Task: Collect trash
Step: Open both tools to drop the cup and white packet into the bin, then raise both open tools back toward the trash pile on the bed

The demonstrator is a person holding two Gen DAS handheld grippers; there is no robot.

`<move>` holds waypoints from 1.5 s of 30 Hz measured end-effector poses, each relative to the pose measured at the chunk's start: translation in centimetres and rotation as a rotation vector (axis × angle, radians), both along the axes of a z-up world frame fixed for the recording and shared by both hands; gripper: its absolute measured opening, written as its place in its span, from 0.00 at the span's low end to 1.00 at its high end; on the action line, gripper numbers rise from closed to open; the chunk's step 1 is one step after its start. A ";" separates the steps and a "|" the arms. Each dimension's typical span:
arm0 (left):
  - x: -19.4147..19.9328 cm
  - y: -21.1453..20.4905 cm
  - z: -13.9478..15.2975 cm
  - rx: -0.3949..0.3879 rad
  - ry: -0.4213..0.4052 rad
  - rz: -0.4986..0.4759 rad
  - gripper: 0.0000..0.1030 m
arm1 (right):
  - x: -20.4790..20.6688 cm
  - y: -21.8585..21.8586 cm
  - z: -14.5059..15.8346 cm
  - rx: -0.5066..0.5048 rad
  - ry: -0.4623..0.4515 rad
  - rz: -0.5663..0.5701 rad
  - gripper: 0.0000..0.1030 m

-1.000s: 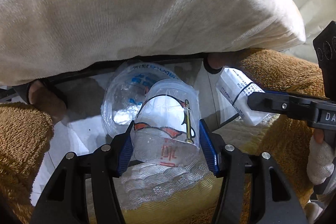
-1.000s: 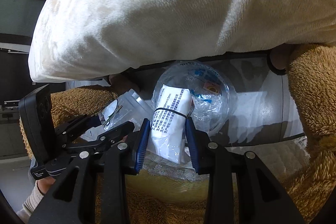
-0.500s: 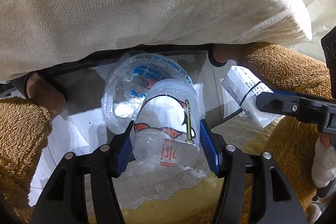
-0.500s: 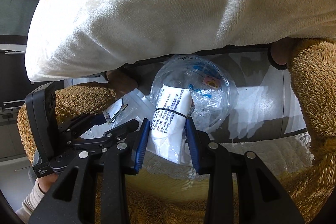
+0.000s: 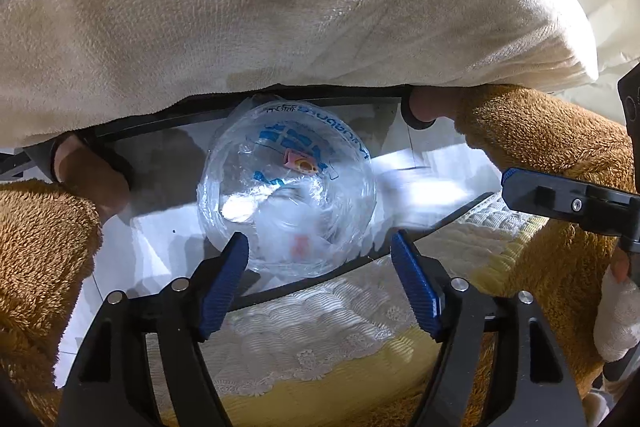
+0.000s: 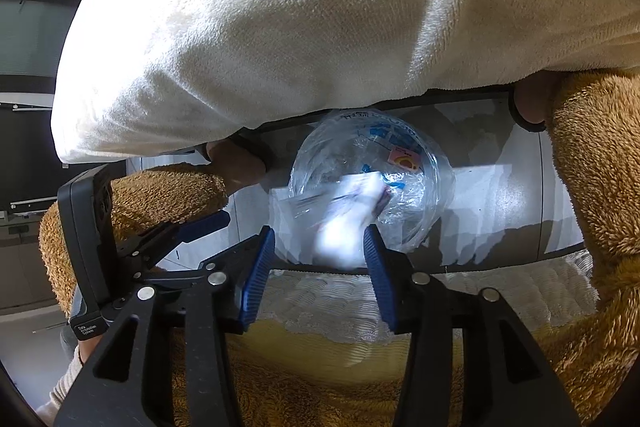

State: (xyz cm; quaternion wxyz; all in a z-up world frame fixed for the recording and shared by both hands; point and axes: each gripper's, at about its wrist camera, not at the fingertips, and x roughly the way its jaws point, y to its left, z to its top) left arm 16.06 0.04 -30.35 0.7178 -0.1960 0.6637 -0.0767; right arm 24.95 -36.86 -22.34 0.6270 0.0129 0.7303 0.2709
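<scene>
A clear plastic bag (image 5: 288, 147) with blue print stands wide-mouthed on the floor between the person's feet, also seen as the bag (image 6: 404, 155) in the right wrist view. My left gripper (image 5: 318, 239) hangs over it with its jaws opening and nothing pressed between them. The clear cup (image 5: 298, 231) with red print is a blur dropping into the bag. My right gripper (image 6: 318, 233) is opening too. The white packet (image 6: 344, 227) is a blur in the gap, free of the pads. Each gripper shows at the edge of the other's view: right gripper (image 5: 516, 187), left gripper (image 6: 218, 219).
Cream fleece fabric (image 5: 280, 7) overhangs the bag from above. Brown fleece legs (image 5: 40, 251) flank it on both sides, with feet in dark sandals (image 5: 88, 175) on the pale tiled floor (image 5: 132, 251). A yellow cushion with a lace edge (image 5: 304, 339) lies under both grippers.
Both grippers have opened. The cup has left the left jaws and the white packet the right jaws; both are falling toward the bag. Neither hand has shifted much.
</scene>
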 end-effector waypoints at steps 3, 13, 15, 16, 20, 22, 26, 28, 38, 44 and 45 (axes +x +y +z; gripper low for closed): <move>-0.1 0.0 0.3 0.001 -0.008 0.002 0.70 | 0.0 0.0 0.3 0.003 -0.006 -0.005 0.46; -0.9 0.2 3.4 0.010 -0.098 0.018 0.70 | -1.3 -0.2 3.1 0.023 -0.077 0.003 0.46; -1.1 0.3 4.3 0.016 -0.126 0.022 0.70 | -1.7 -0.3 4.0 0.031 -0.099 0.005 0.46; -1.2 0.3 4.8 0.018 -0.141 0.024 0.70 | -2.0 -0.4 4.5 0.036 -0.111 0.004 0.46; -1.8 0.2 7.1 0.034 -0.202 0.029 0.70 | -3.0 -1.0 6.3 0.056 -0.157 0.007 0.46; -2.1 0.2 8.2 0.042 -0.232 0.030 0.70 | -3.5 -1.2 7.4 0.068 -0.181 0.006 0.46; -3.1 0.0 10.9 0.061 -0.302 0.032 0.70 | -4.3 -1.8 9.6 0.095 -0.236 0.006 0.46; -3.7 0.1 12.2 0.070 -0.339 0.037 0.70 | -4.9 -2.2 10.8 0.111 -0.269 0.009 0.46; -5.4 0.8 17.5 0.108 -0.470 0.065 0.70 | -6.1 -2.5 15.7 0.172 -0.382 0.024 0.46; -4.0 2.0 18.9 0.124 -0.487 0.074 0.70 | -4.6 -1.1 16.8 0.186 -0.405 0.041 0.46; -3.7 2.1 19.0 0.124 -0.486 0.077 0.70 | -4.2 -0.9 16.8 0.187 -0.406 0.043 0.46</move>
